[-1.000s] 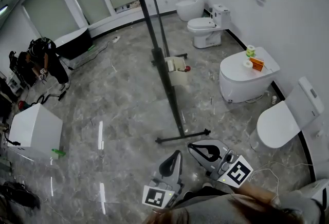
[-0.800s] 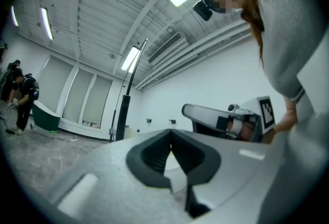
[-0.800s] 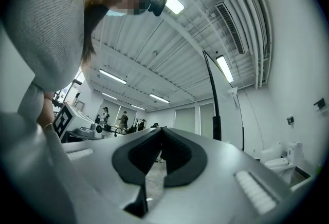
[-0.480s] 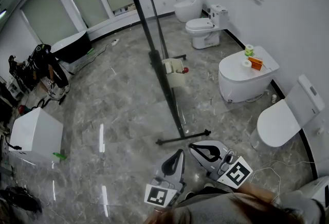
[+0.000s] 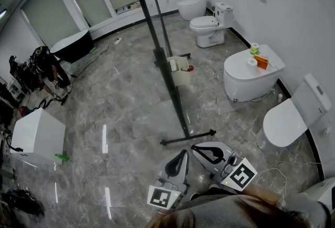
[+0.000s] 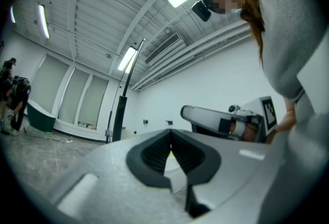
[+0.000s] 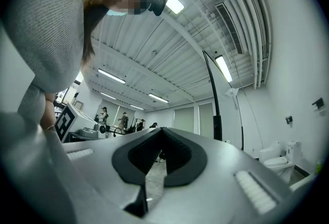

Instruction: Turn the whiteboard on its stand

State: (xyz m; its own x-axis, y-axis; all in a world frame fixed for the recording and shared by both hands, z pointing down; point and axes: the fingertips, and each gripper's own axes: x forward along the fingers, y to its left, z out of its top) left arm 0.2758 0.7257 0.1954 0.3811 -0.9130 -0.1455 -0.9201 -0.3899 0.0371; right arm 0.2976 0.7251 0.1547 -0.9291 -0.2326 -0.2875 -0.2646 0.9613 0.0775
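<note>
The whiteboard (image 5: pixel 162 59) stands edge-on in the head view, a thin dark line running from the top down to its stand's floor bar (image 5: pixel 187 137). My left gripper (image 5: pixel 181 154) and right gripper (image 5: pixel 198 149) hover side by side just short of that bar, touching nothing. Both are shut and hold nothing. In the left gripper view the jaw tips (image 6: pixel 170 131) meet, and the stand's dark post (image 6: pixel 117 115) rises to the left, with the right gripper (image 6: pixel 216 117) on the right. The right gripper view shows its own closed tips (image 7: pixel 161 129) and the post (image 7: pixel 216 120) ahead to the right.
Several toilets line the right wall (image 5: pixel 250 72), one close to my right (image 5: pixel 290 120). A pale bin (image 5: pixel 180 71) sits by the stand's far end. A white box (image 5: pixel 35 135) and a person (image 5: pixel 44 67) are at the left. A cable (image 5: pixel 272 172) lies on the floor.
The head view has shifted a little, and the person at the left has stepped slightly. Both grippers stay where they were, still shut.
</note>
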